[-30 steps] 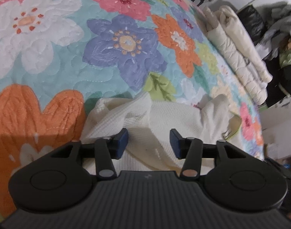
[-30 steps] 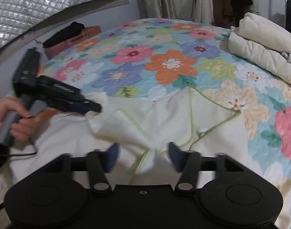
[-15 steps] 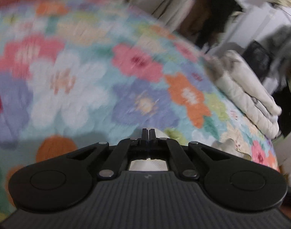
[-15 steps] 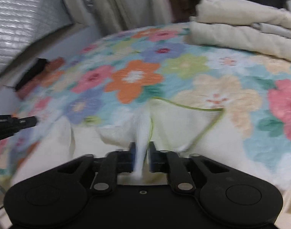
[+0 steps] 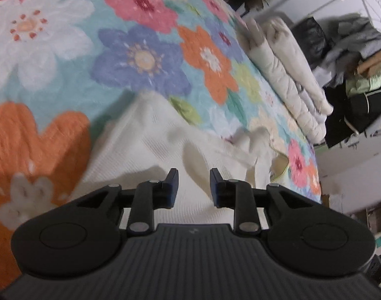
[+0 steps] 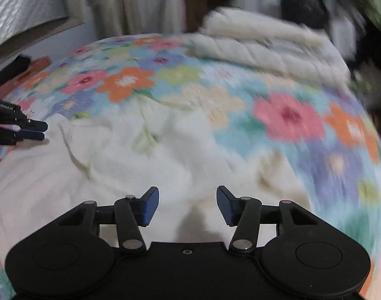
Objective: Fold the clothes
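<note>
A cream waffle-knit garment (image 5: 150,147) with thin green trim lies crumpled on the floral bedspread (image 5: 65,50). It also shows in the right wrist view (image 6: 145,160), blurred. My left gripper (image 5: 193,183) is open and empty, just above the garment's near part. My right gripper (image 6: 187,203) is open and empty above the garment's near edge. The left gripper's fingertips (image 6: 38,130) show at the left edge of the right wrist view, over the garment's far left corner.
A rolled cream duvet (image 5: 285,75) lies along the bed's far side; it also shows in the right wrist view (image 6: 270,47). Piled clothes and dark bags (image 5: 353,80) stand beyond the bed. A padded headboard (image 6: 23,12) is at the upper left.
Both grippers were shut on the garment half a second ago and have opened, letting it drop. The garment now lies more bunched on the bed. Both cameras have swung.
</note>
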`<action>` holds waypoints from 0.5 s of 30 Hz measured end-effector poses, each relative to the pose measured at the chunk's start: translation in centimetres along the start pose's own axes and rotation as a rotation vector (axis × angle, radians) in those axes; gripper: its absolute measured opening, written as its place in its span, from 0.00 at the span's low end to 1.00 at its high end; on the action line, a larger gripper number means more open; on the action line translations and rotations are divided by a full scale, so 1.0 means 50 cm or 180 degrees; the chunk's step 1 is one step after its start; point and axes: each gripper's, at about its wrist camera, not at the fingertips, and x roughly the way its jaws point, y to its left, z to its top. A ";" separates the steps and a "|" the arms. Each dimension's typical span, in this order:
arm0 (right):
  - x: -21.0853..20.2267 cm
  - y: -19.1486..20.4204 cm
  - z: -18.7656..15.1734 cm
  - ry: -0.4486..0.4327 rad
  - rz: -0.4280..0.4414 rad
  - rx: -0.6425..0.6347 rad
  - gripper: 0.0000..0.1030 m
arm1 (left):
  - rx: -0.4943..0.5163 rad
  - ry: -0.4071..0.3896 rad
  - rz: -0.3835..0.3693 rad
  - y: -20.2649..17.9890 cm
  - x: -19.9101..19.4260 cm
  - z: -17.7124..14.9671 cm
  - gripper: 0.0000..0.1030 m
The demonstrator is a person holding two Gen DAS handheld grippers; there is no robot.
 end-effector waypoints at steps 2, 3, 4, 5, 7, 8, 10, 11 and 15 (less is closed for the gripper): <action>-0.006 -0.048 -0.016 0.0024 0.0045 0.0395 0.56 | 0.0209 -0.0036 0.0147 -0.022 0.010 -0.006 0.24; -0.006 -0.071 -0.017 0.0019 0.0051 0.0612 0.56 | 0.0309 -0.0043 0.0184 -0.032 0.015 -0.006 0.24; -0.005 -0.091 -0.013 -0.0017 0.0028 0.0809 0.56 | 0.0370 -0.0049 0.0194 -0.042 0.023 -0.005 0.25; -0.004 -0.110 -0.008 -0.0071 -0.0010 0.0998 0.56 | 0.0388 -0.0043 0.0188 -0.045 0.032 -0.002 0.33; -0.002 -0.139 0.006 -0.0198 -0.0093 0.1191 0.58 | 0.0422 -0.0006 0.0191 -0.048 0.052 0.005 0.44; 0.006 -0.144 0.016 -0.0231 -0.0157 0.1120 0.58 | 0.0438 0.0023 0.0198 -0.048 0.062 0.008 0.44; 0.030 -0.139 0.034 -0.0151 -0.0451 0.0670 0.59 | 0.0475 0.0052 0.0189 -0.044 0.078 0.011 0.39; 0.042 -0.136 0.042 -0.0095 -0.0613 0.0417 0.59 | 0.0498 0.0057 0.0177 -0.041 0.083 0.010 0.14; 0.119 -0.106 0.039 0.0268 -0.1009 -0.0846 0.62 | 0.0643 0.0024 0.0235 -0.047 0.098 0.000 0.00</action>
